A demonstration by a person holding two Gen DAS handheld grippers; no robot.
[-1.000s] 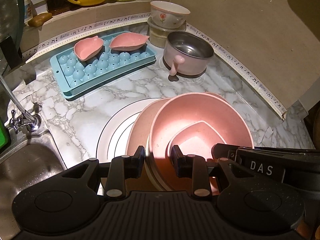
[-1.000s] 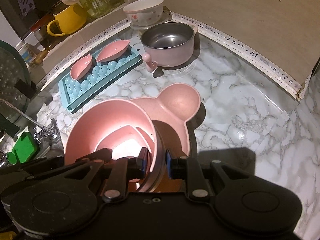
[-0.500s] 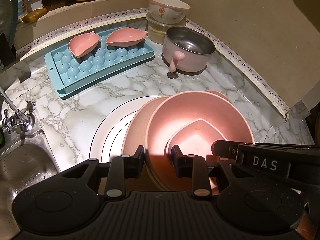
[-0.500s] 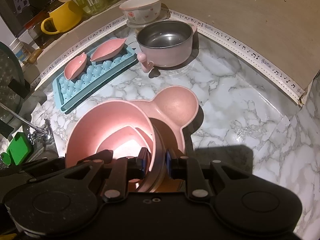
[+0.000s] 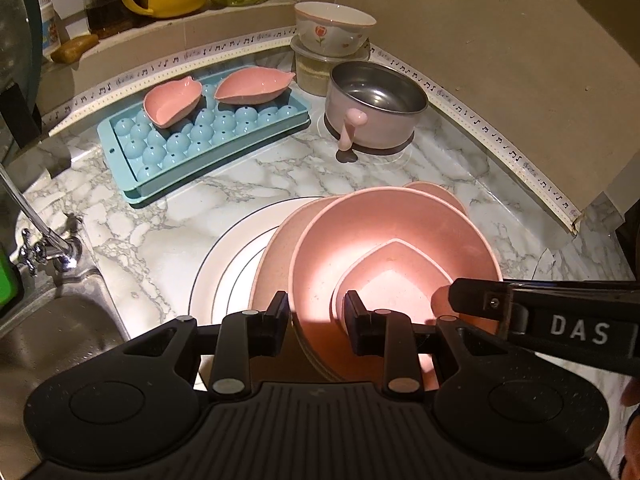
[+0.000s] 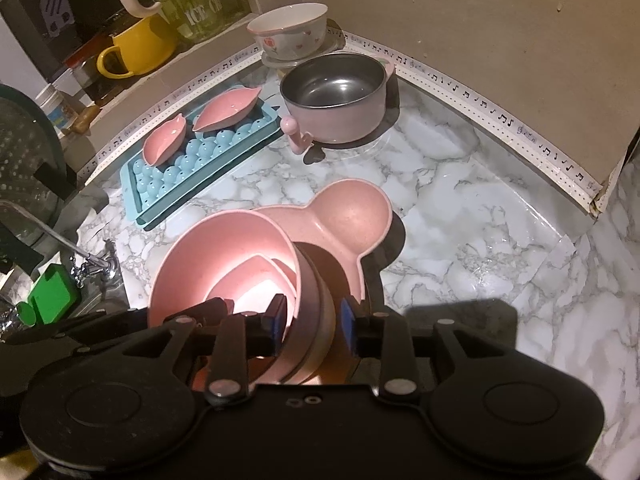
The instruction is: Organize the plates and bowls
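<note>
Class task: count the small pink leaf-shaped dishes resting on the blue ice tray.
2. One leaf-shaped dish sits at the blue ice tray's left back; the other sits beside it, to its right.

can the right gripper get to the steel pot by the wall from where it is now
Probably yes. The right gripper has just been opening around the pink bowl rim. Once clear, bare marble counter leads to the steel pot; only the pink mouse-ear plate lies low between.
</note>
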